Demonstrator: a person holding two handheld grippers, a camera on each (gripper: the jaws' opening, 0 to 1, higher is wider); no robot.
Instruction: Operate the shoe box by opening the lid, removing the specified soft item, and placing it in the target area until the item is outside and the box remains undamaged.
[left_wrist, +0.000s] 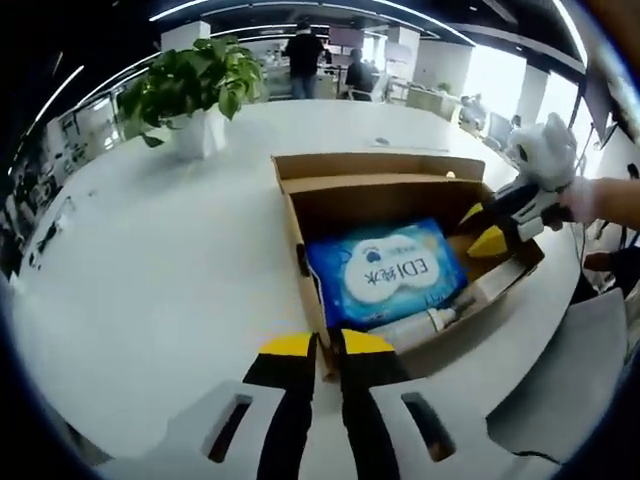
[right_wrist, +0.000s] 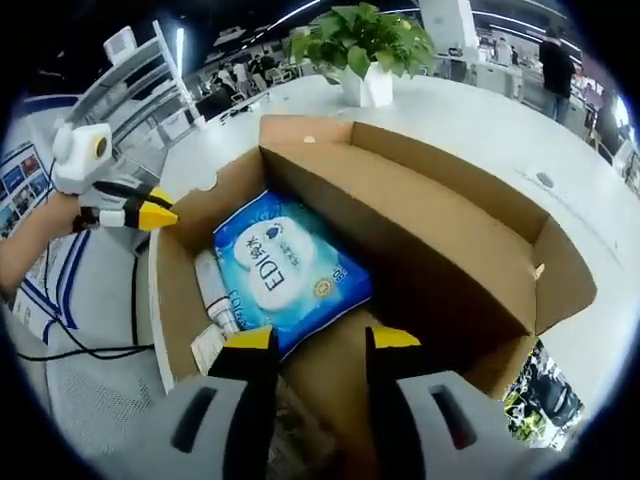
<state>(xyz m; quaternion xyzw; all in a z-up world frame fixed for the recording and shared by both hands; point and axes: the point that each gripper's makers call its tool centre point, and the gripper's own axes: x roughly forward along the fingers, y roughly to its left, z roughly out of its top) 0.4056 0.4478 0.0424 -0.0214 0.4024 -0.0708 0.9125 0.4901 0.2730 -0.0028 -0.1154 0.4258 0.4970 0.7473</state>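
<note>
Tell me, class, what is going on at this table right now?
A person is working on an open cardboard box on a white table, with a claw in each hand. The lid is already folded back. A blue pack of wipes lies inside, beside a small white tube. The left claw sits at the box's edge, jaws nearly together. The right claw hangs open over the box, just short of the pack. Nothing has been taken out yet.

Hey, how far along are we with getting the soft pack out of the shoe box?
Done: the brown cardboard shoe box is open, its lid folded back. In hand: the left tool pinches the box's near wall; the right tool hovers open over the blue soft wipes pack. Left: gripping that pack, lifting it out and placing it on the white table.
</note>
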